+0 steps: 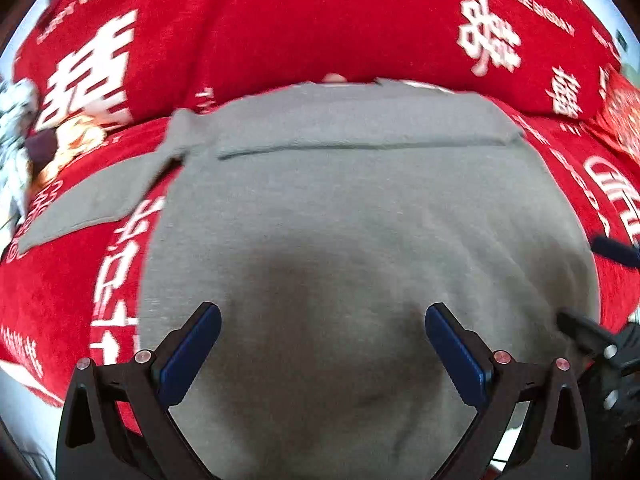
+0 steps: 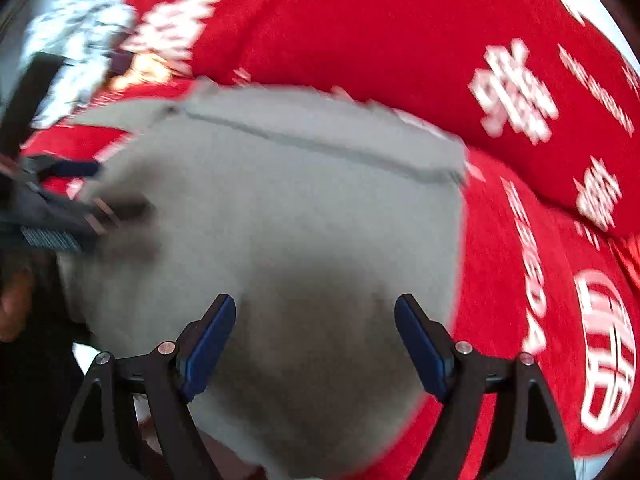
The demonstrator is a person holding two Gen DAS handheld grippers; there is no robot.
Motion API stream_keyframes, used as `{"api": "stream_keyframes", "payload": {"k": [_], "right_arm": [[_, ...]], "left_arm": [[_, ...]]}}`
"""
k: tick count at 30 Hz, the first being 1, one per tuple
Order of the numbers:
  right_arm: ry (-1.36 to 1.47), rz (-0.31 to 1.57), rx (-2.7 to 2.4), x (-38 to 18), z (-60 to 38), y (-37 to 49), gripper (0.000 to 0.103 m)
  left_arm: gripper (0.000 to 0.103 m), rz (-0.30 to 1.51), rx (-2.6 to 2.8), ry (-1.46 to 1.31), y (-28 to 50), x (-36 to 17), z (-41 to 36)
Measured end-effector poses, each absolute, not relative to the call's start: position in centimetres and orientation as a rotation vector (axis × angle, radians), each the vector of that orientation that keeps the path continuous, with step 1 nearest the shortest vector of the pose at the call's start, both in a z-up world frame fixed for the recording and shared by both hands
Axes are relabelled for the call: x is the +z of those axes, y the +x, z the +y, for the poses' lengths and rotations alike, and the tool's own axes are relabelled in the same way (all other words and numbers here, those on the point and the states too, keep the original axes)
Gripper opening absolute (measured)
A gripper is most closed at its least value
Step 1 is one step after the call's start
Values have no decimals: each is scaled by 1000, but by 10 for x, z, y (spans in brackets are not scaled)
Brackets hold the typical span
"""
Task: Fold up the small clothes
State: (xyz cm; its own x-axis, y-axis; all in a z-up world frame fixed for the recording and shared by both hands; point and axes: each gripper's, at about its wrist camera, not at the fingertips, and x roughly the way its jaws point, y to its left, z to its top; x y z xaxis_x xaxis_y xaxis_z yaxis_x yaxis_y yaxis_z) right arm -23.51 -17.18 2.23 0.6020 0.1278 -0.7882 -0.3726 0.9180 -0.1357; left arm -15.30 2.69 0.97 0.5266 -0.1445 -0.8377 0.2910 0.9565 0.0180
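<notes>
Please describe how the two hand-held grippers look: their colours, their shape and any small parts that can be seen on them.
Both look alike. The left gripper has a black frame of angular struts with triangular cut-outs, small round silver bolts at the joints, and two fingers lined with flat dark blue pads. The right gripper is built the same way: black struts, silver bolts, blue pads on its fingers. No cables or markings show.

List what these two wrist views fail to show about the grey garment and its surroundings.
- Grey garment: near hem cut off by the bottom edge, left wrist view.
- Its neckline: tucked behind the folded-over far edge, both views.
- White lettering on the red blanket: too motion-blurred to read, right wrist view.
- Patterned heap at the left edge: cropped and blurred; unidentifiable.
</notes>
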Motion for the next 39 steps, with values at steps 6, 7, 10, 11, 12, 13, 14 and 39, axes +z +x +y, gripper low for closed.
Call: {"api": "stream_keyframes", "payload": {"k": [6, 7, 10, 11, 12, 13, 14, 39], "right_arm": [[-421, 910, 377, -13, -150, -245, 85], [-426, 917, 379, -17, -155, -251, 86], [-454, 907, 370, -22, -174, -270, 87], [-476, 912, 363, -23, -177, -276, 87], [-500, 915, 356, -25, -180, -283, 87], [-534, 922, 347, -27, -183, -288, 87], [-565, 929, 339, -28, -185, -293, 87], [-343, 917, 273, 13, -159, -233, 93]], "left_arm": [[102, 1046, -242, 161, -161, -11, 44], [102, 1065, -245, 124, -164, -15, 54], [103, 1051, -236, 94, -178, -19, 63], [103, 1051, -234, 98, -181, -19, 62], [103, 1056, -231, 105, -184, -19, 61], [103, 1078, -214, 124, -188, -20, 60], [103, 1096, -198, 141, -191, -22, 60], [103, 953, 384, -528, -73, -13, 306]]}}
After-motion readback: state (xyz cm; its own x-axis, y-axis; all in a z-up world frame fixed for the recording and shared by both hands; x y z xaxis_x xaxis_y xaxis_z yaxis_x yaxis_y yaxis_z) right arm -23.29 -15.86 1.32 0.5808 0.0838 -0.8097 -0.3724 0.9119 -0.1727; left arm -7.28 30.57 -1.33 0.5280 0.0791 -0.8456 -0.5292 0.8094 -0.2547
